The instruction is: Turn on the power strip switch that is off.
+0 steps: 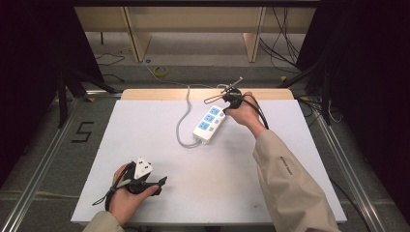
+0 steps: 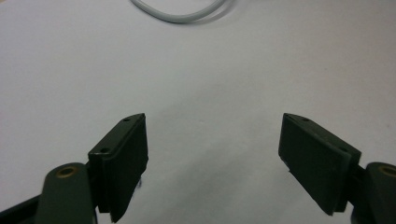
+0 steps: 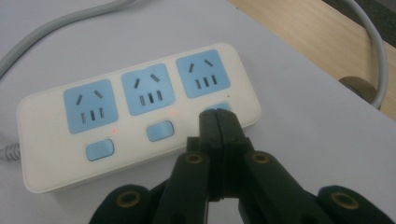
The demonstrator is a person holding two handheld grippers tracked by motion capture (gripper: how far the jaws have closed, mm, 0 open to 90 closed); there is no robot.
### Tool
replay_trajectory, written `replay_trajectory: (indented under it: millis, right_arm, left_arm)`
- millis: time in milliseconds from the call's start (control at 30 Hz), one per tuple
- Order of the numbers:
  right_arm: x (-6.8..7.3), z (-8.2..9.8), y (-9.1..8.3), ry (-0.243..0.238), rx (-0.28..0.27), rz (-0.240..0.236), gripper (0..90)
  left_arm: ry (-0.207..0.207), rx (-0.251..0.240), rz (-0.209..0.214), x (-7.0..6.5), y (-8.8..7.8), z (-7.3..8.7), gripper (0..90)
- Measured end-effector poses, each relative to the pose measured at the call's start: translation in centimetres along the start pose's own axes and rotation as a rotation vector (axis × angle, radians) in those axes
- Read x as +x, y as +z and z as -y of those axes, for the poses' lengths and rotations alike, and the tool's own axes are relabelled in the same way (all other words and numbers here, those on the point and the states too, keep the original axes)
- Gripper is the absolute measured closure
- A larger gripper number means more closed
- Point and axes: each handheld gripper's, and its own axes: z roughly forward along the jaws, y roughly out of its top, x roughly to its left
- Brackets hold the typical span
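I see a white tabletop (image 1: 212, 183) with a wooden far edge; a power strip (image 1: 210, 123) lies on it, its cord (image 1: 182, 121) looping, seemingly off the back.

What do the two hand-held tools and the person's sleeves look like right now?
Both tools are black. The left tool carries a white three-cornered plate with dark dots on top, and a black cable loops down from it. Its flat pads are screwed on, with brass-coloured rivets at the joints. The right tool trails black cables. The sleeves are beige.
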Motion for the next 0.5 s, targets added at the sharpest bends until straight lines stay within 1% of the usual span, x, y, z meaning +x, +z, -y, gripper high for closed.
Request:
replay_trajectory:
  millis: [433, 500]
  right_arm:
    - [-0.18, -0.80, 0.92, 0.005, 0.000, 0.004, 90.0]
    - [-0.27, -0.85, 1.08, 0.007, 0.001, 0.005, 90.0]
  left_arm:
    - [0.001, -0.001, -0.001, 0.05, -0.10, 0.08, 23.9]
    - [-0.005, -0.005, 0.000, 0.00, -0.10, 0.10, 23.9]
